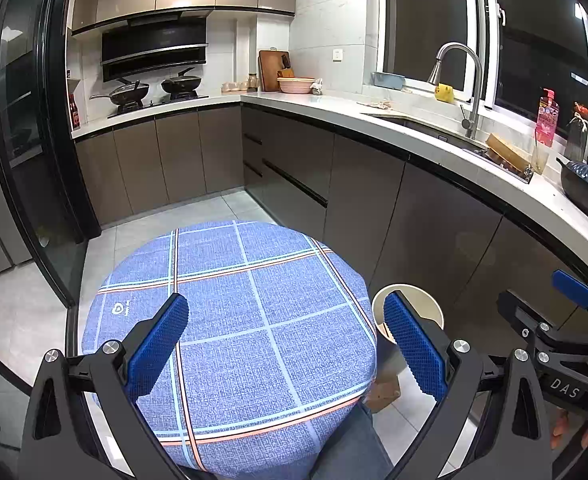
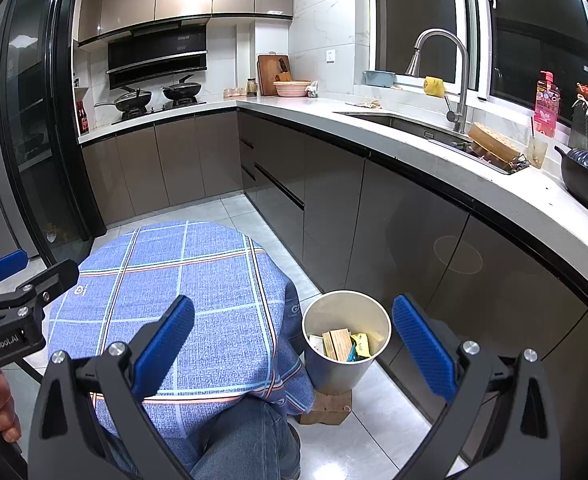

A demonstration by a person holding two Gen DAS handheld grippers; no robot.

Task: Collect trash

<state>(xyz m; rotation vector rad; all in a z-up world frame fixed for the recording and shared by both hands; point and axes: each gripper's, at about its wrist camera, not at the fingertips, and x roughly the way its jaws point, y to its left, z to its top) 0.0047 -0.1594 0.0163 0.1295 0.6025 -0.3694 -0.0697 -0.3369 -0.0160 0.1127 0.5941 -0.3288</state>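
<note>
A white round bin point(image 2: 340, 364) stands on a wooden block point(image 2: 328, 406) on the floor, right of a small round table with a blue plaid cloth point(image 2: 182, 300). Inside it lie several scraps: a wooden piece point(image 2: 336, 344), a yellow wrapper point(image 2: 361, 343) and white paper. My right gripper point(image 2: 294, 344) is open above the table's right edge and the bin, nothing between its blue pads. In the left wrist view my left gripper point(image 1: 286, 344) is open over the cloth point(image 1: 230, 320), which is bare there; the bin's rim point(image 1: 410, 290) shows behind its right finger.
Dark cabinets point(image 2: 394, 232) under a white counter point(image 2: 434, 148) run close along the right, with a sink and faucet point(image 2: 454, 76). A stove with pans point(image 2: 150, 100) is at the back. A glass door point(image 2: 34, 120) stands left. A person's jeans-clad leg point(image 2: 246, 440) is below the table.
</note>
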